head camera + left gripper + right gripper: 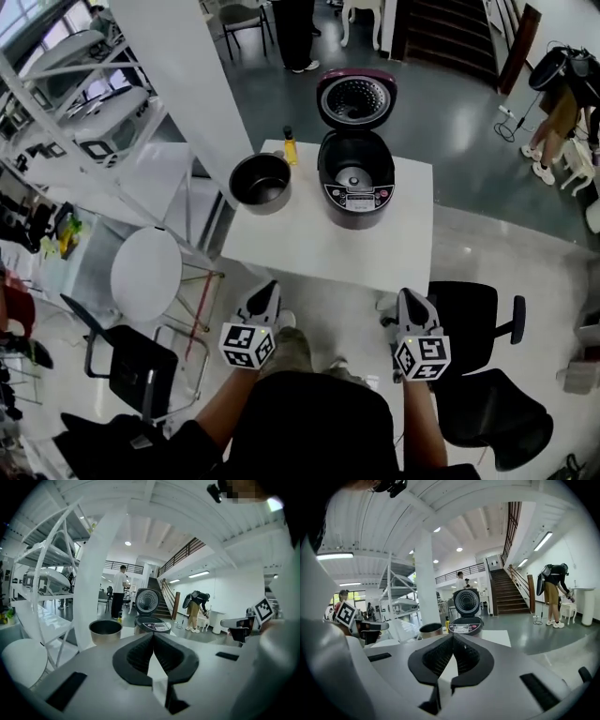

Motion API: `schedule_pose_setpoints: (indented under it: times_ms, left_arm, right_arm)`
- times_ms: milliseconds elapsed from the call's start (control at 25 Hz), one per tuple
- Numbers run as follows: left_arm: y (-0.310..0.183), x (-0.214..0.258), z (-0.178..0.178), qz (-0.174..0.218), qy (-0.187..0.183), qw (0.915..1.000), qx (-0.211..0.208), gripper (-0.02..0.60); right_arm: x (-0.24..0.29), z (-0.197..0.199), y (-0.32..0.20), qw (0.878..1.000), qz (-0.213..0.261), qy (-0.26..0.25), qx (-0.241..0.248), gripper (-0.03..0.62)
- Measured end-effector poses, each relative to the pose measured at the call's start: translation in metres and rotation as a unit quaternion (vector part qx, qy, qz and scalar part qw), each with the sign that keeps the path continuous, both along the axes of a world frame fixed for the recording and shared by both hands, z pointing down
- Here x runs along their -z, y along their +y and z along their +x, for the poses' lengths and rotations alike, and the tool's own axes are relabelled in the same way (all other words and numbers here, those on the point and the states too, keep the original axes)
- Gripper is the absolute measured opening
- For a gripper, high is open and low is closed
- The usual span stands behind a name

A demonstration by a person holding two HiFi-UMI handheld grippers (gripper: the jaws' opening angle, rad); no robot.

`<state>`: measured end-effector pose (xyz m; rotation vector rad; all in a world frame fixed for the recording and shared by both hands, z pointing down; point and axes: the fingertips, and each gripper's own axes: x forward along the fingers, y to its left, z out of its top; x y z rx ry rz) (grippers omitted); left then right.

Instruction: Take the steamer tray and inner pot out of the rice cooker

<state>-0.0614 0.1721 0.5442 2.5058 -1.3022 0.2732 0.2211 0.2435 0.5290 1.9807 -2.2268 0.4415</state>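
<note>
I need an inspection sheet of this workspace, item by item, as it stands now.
Surface: white table.
Job's things: rice cooker, lid up, cavity empty; inner pot stands on the table to its left; steamer tray not seen.
Clutter: small yellow bottle behind the pot.
Grippers: left gripper and right gripper both shut, empty, short of the table's near edge.
Cables: thin cable on the floor, far right.
Surroundings: round white stool, black chair, white shelving, stairs, person beyond the table.

Left gripper (265, 298), right gripper (412, 305): jaws closed, empty.
</note>
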Motion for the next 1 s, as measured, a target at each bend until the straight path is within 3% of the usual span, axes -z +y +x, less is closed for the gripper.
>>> schedule_pose_setpoints:
  times_ms: [240, 400, 800, 1000]
  left_arm:
    - [0.011, -0.006, 0.006, 0.014, 0.013, 0.9998, -0.008, 0.005]
    - [0.012, 0.006, -0.005, 0.022, 0.026, 0.9994, -0.008, 0.005]
    - [0.017, 0.041, -0.013, 0.069, 0.049, 0.9964, 0.003, 0.005]
    - [0.034, 0.030, -0.017, 0.062, 0.044, 0.9970, 0.012, 0.005]
  right_arm:
    - [0.014, 0.033, 0.027, 0.999, 0.015, 0.037, -0.035, -0.002]
    - [0.018, 0.029, 0.032, 0.998, 0.014, 0.044, -0.050, -0.002]
    - [0.026, 0.031, 0.032, 0.997, 0.016, 0.060, -0.036, -0.002]
    - [0.023, 0.031, 0.044, 0.998, 0.016, 0.056, -0.028, -0.002]
